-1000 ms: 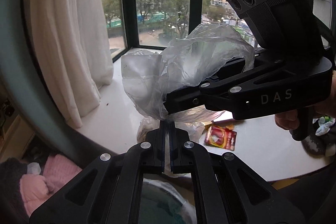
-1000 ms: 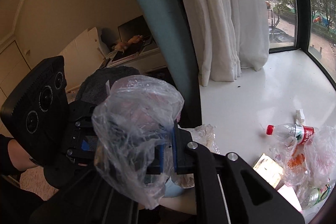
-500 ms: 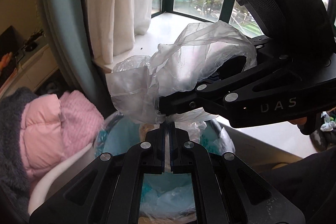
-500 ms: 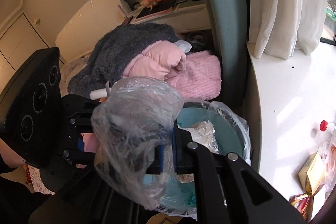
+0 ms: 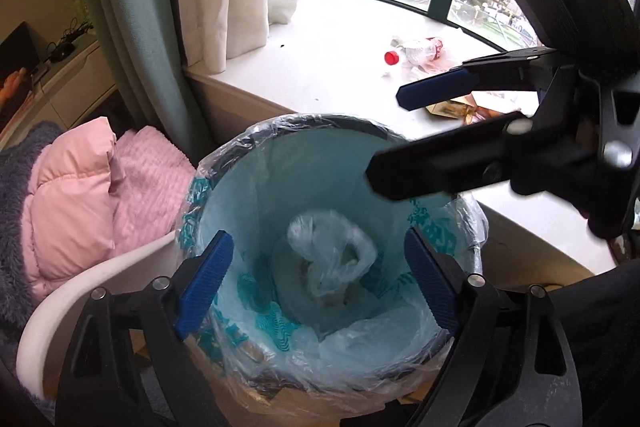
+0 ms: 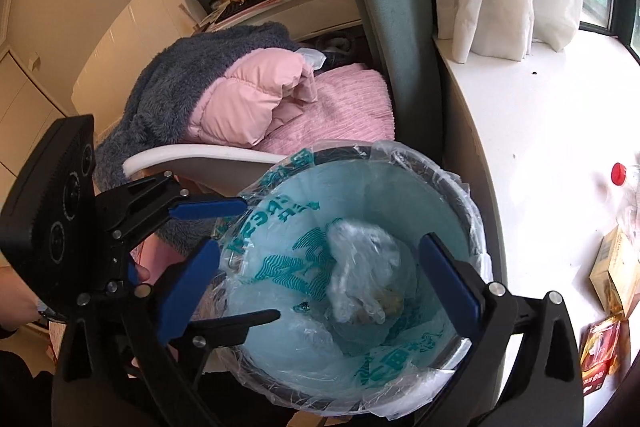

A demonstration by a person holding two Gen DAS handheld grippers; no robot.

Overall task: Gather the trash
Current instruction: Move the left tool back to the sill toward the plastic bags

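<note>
Plastic bag (image 5: 330,259) lies inside lined bin (image 5: 256,147).

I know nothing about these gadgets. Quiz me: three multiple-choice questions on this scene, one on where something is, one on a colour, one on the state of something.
1. Where is the crumpled clear plastic bag?
A. On the windowsill
B. Inside the lined trash bin
C. Pinched in a claw

2. What colour is the cap of the bottle on the windowsill?
A. Red
B. Green
C. White

3. How do both claws stand?
A. Both shut
B. One shut, one open
C. Both open and empty

Answers: 1 B, the bag lies loose down in the bin. 2 A, the cap shows red. 3 C, the left claw and right claw have just been opening, their blue pads wide apart with nothing between them.
</note>
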